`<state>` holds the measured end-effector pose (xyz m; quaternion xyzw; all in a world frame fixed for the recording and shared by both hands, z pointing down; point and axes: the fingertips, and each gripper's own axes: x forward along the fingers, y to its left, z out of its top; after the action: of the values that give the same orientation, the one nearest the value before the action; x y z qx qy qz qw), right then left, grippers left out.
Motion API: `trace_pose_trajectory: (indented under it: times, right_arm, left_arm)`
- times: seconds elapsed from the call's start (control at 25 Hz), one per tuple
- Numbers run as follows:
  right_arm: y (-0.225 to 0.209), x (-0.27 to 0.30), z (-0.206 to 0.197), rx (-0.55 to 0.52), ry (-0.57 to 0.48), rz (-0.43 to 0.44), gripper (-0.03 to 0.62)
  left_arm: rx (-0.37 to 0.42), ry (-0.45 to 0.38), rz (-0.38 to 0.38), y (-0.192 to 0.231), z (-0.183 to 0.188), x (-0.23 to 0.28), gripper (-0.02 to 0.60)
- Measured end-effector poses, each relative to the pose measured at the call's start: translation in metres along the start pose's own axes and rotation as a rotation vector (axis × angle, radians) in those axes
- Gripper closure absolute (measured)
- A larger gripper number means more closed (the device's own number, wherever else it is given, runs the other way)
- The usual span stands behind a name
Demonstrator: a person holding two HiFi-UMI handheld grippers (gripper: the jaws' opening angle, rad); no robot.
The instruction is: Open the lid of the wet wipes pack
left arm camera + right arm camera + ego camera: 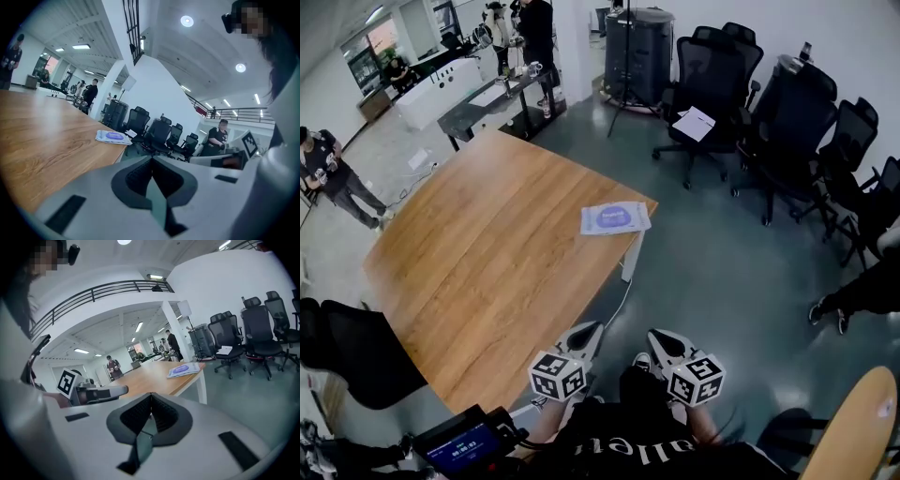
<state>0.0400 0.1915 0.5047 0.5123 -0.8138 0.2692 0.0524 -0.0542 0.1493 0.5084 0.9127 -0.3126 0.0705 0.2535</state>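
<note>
Fingers (133, 178) of the left gripper (152, 160) pressed together, nothing between them. Right gripper (151, 395) is the same: its fingers (165, 414) meet tip to tip and are empty.

Head view: both grippers are low in frame, close to the person's body, side by side but not touching, and both tip a little downward. Left one sits by the near edge of the brown wooden desk (478, 262). Right one is off the desk, over the grey polished floor (712, 272).

Flat white wet wipes pack with a purple oval on top (615, 217) lies on the desk at its far right corner, close to the edge. It is well apart from both grippers and nothing touches it. The purple oval faces up and looks flat, lid down. Rest of the desk top is bare wood.

Black office chairs (787, 122) are lined up across the floor to the right, one with a white sheet of paper (695, 123) on its seat. A standing person in dark clothes (328, 178) is off the desk's left side. Dark handheld device with a blue screen (464, 441) is at the bottom left of the head view.
</note>
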Motion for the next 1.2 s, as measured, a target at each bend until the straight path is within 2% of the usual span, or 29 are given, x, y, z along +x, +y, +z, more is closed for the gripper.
trace_pose_trajectory:
  times: [0.32, 0.64, 0.92, 1.04, 1.2]
  right_arm:
    - [-0.071, 0.040, 0.044, -0.034, 0.049, 0.123, 0.585]
    - [-0.093, 0.076, 0.065, 0.014, 0.080, 0.212, 0.585]
    - [-0.110, 0.120, 0.079, 0.036, 0.107, 0.205, 0.585]
    - [-0.118, 0.141, 0.094, -0.003, 0.116, 0.191, 0.585]
    - [-0.136, 0.175, 0.107, -0.084, 0.125, 0.166, 0.585]
  left_arm:
    - [-0.022, -0.058, 0.097, 0.020, 0.040, 0.086, 0.580]
    - [-0.032, 0.014, 0.192, 0.040, 0.050, 0.105, 0.580]
    - [-0.015, 0.052, 0.232, 0.091, 0.072, 0.128, 0.580]
    - [-0.011, 0.073, 0.234, 0.122, 0.085, 0.147, 0.580]
    - [0.040, 0.131, 0.236, 0.168, 0.090, 0.179, 0.580]
